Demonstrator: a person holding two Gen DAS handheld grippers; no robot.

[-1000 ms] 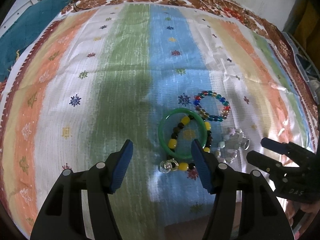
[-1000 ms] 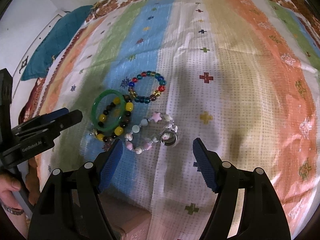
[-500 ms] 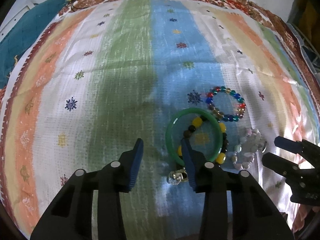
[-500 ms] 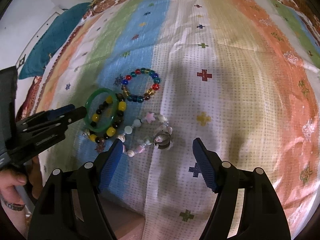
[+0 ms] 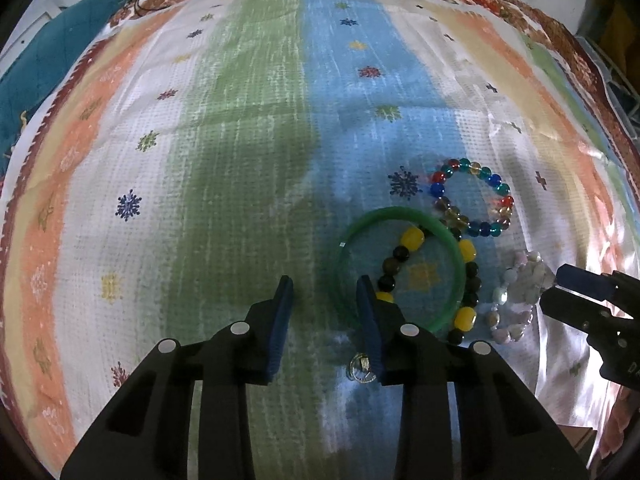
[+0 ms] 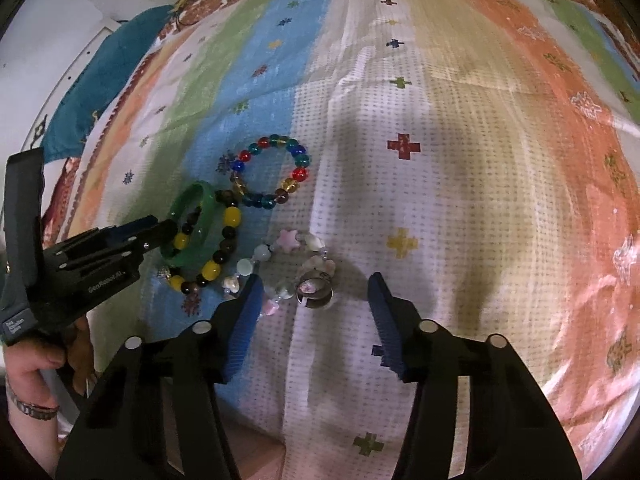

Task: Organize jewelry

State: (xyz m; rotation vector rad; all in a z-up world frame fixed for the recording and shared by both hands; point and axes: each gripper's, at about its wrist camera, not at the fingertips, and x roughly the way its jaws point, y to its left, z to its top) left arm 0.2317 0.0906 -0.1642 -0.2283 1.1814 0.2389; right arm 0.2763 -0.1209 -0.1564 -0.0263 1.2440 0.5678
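In the left wrist view, the left gripper (image 5: 324, 298) is closing around the green bangle's (image 5: 402, 216) near-left rim, seemingly not yet pinching. In the right wrist view, the right gripper (image 6: 316, 294) is narrowing around the pale bead bracelet (image 6: 280, 264) and ring (image 6: 314, 290), untouched.

- Your left wrist view looks steeply down along its fingers, close over the striped cloth (image 5: 248, 128).
- Your right wrist view does likewise from just beside it.
- Both share the green bangle (image 5: 400, 216) (image 6: 200, 200) and beaded bracelets.

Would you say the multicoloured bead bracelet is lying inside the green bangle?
No, the multicoloured bead bracelet lies on the cloth beside the green bangle, outside its ring.
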